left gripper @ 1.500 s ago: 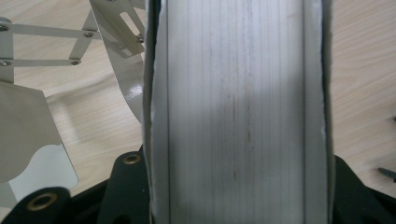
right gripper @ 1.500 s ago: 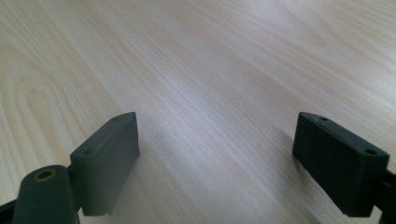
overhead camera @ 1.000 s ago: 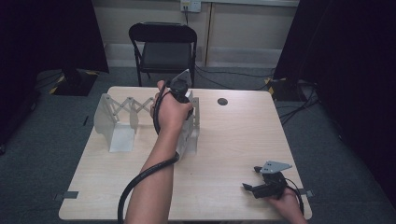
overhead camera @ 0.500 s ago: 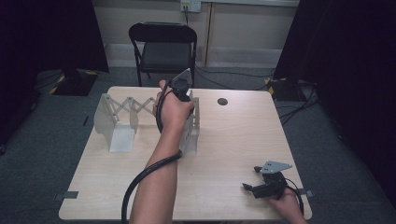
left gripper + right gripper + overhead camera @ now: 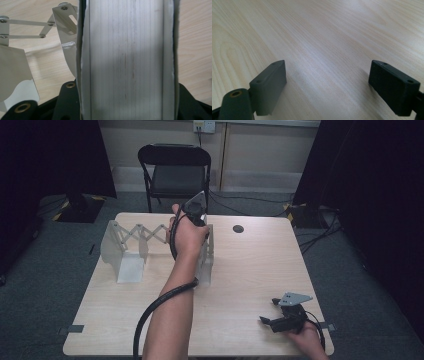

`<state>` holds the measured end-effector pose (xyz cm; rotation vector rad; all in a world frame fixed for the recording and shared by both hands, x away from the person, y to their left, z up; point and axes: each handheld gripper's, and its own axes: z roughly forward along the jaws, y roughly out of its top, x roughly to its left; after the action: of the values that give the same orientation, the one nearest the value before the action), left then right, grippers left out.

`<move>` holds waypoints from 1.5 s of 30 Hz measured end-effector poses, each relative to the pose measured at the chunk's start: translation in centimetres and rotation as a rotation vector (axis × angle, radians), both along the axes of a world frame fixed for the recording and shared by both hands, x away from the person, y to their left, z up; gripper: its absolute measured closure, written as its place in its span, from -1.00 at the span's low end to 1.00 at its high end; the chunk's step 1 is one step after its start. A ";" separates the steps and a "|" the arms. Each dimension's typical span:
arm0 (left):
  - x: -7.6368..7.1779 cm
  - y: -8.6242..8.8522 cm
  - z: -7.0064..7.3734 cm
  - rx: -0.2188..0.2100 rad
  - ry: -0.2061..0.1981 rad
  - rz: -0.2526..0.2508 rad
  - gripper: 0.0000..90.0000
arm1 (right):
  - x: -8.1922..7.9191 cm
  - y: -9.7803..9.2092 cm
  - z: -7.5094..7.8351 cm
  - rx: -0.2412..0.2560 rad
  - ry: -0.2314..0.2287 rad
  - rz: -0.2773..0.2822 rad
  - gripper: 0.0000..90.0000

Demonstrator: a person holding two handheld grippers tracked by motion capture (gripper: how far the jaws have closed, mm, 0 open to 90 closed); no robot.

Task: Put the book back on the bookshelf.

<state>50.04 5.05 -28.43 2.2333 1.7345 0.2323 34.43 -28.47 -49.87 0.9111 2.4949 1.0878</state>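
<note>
While the left gripper (image 5: 196,212) clamps the right end panel (image 5: 127,62) of the white accordion rack (image 5: 150,245), pinched flat between both jaws, the rack sits mid-table (image 5: 250,270), scissor links (image 5: 27,30) part-extended left of the panel. Right gripper (image 5: 280,320) idles near the table's front-right corner, well apart from the rack, jaws spread, nothing held. Risk imo: w/ the far end panel (image 5: 112,245) unheld, a sideways pull drags the whole rack instead of stretching it; a skewed pull could bind the links or tip it.

Light wood table (image 5: 240,270) w/ white folding scissor rack (image 5: 131,245) standing at back left, small dark round disc (image 5: 238,228) near back edge, apart from rack.
</note>
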 end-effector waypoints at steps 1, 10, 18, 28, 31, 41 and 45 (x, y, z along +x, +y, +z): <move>0.1 0.0 -0.1 0.001 -0.001 0.006 0.18 | 0.0 0.0 0.0 0.000 0.000 0.000 -0.69; 0.5 -0.2 -0.5 -0.007 0.002 0.054 0.18 | 0.0 0.0 0.0 0.000 0.000 0.000 -0.69; 0.9 -0.5 -0.8 0.003 0.010 0.076 0.18 | 0.0 0.0 0.0 0.000 -0.001 0.001 -0.69; 1.2 -0.5 -1.2 0.005 0.011 0.097 0.18 | 0.0 0.0 0.0 0.000 -0.001 0.000 -0.69; 1.3 -0.4 -1.3 0.003 0.012 0.114 0.18 | 0.0 0.0 0.0 0.000 -0.001 0.000 -0.69; 1.6 -0.7 -1.7 0.011 0.010 0.132 0.18 | 0.0 0.0 0.0 0.000 -0.001 0.000 -0.69; 1.7 -0.8 -1.9 0.003 0.016 0.141 0.18 | 0.0 0.0 0.0 0.000 -0.001 0.001 -0.69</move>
<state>51.78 4.25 -30.28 2.1222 1.9033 0.2493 34.43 -28.47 -49.88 0.9091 2.4948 1.0882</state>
